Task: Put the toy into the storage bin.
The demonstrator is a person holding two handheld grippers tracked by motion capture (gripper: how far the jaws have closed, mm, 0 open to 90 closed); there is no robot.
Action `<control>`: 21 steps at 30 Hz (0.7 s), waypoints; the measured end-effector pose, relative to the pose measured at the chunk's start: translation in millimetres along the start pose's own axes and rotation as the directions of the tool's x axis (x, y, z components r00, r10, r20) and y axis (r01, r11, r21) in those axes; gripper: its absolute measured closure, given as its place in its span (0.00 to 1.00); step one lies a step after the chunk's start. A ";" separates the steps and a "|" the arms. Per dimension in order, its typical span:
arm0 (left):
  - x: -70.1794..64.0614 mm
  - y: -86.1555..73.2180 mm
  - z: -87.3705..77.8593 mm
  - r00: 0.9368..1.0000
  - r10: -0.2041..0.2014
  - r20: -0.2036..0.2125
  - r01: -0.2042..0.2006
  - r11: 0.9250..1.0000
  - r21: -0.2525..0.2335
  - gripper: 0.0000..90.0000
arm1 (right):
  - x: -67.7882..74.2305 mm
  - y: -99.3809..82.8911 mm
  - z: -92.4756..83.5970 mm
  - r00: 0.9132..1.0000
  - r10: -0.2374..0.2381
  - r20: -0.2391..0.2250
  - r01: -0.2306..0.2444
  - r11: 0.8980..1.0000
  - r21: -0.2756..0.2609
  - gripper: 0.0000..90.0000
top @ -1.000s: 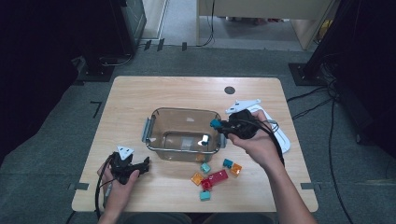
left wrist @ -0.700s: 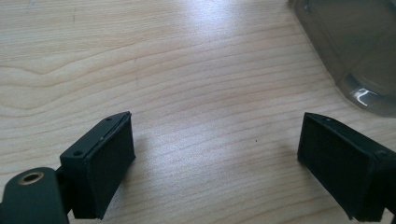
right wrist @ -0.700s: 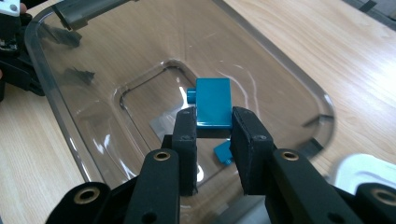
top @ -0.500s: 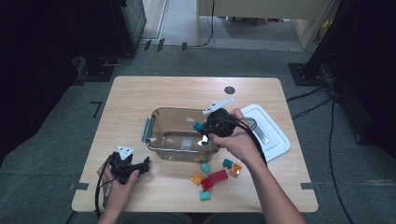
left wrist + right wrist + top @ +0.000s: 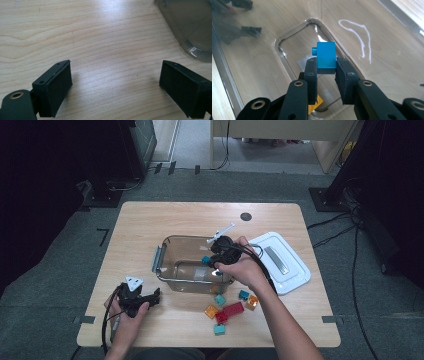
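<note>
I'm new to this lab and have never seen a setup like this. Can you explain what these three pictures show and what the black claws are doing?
A person sits at a wooden table and holds a hand-operated two-jaw gripper in each hand. The high view looks down from above; the other two come from cameras riding on each gripper, looking along its black jaws. On the table stand a clear container, its white lid beside it, and a cluster of loose toy bricks. The right gripper pinches a blue brick over the inside of the container. The left gripper rests near the table's front edge, jaws wide open with nothing between them.
</note>
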State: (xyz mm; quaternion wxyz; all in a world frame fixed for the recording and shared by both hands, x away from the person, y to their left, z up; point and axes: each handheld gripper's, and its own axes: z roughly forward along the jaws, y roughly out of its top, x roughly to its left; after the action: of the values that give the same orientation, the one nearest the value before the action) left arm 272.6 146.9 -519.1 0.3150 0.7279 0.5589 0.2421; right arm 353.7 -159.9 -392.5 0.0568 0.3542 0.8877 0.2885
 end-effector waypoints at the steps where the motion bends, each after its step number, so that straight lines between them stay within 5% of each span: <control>1: 0.0 0.0 0.0 1.000 0.000 0.000 0.000 1.000 -0.001 0.12 | -0.1 -0.3 0.1 1.000 -0.001 -0.003 0.001 1.000 0.004 0.81; 5: 0.0 0.0 0.0 1.000 0.000 0.000 0.000 1.000 0.000 0.12 | -0.1 -2.0 -1.0 1.000 -0.005 -0.013 0.005 1.000 0.001 0.78; 11: -0.1 0.0 0.1 1.000 0.000 0.000 0.000 1.000 -0.001 0.12 | 0.4 -6.5 -2.7 0.999 -0.007 -0.040 0.007 1.000 -0.003 0.59; 16: 0.0 0.0 0.0 1.000 0.000 0.000 0.000 1.000 -0.001 0.12 | 1.7 -11.1 -14.4 0.999 -0.029 -0.038 0.025 0.996 -0.090 0.37; 21: -0.1 0.0 0.1 1.000 -0.001 0.000 0.001 1.000 -0.001 0.12 | -1.0 -18.5 -27.0 0.999 -0.023 -0.034 0.018 0.989 -0.146 0.32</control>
State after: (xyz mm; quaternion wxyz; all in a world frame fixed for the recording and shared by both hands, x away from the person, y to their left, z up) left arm 272.6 146.8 -519.2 0.3154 0.7276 0.5590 0.2423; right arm 335.1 -184.1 -380.5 0.0699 0.3348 0.8688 0.3581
